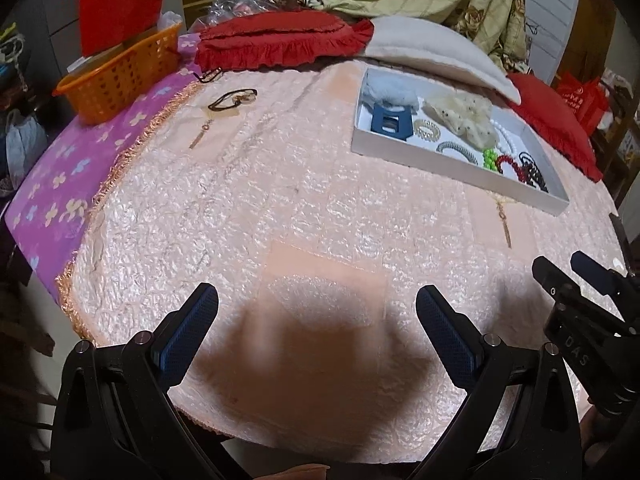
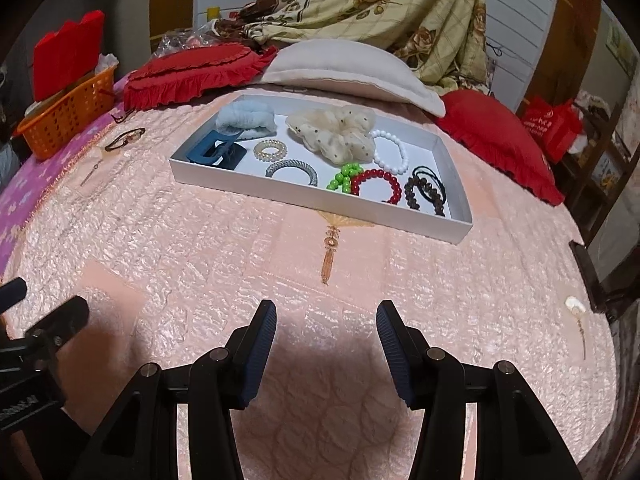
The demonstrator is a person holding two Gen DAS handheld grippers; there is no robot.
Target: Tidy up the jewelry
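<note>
A white tray [image 2: 460, 229] lies on the pink bedspread and holds a blue hair clip [image 2: 218, 153], scrunchies, and white [image 2: 390, 150], red [image 2: 378, 184], green and dark bead bracelets. The tray also shows in the left wrist view [image 1: 440, 168]. A dark hair tie with a charm [image 1: 234, 100] lies loose on the bedspread at the far left; it also shows in the right wrist view [image 2: 126, 138]. My left gripper [image 1: 318, 300] is open and empty above the near bedspread. My right gripper [image 2: 326, 316] is open and empty, in front of the tray.
An orange basket [image 1: 120, 76] with a red box stands at the far left on a purple cloth. Red cushions [image 2: 192, 76] and a cream pillow [image 2: 348, 68] lie behind the tray. A small pale item [image 2: 575, 305] lies at the bed's right edge.
</note>
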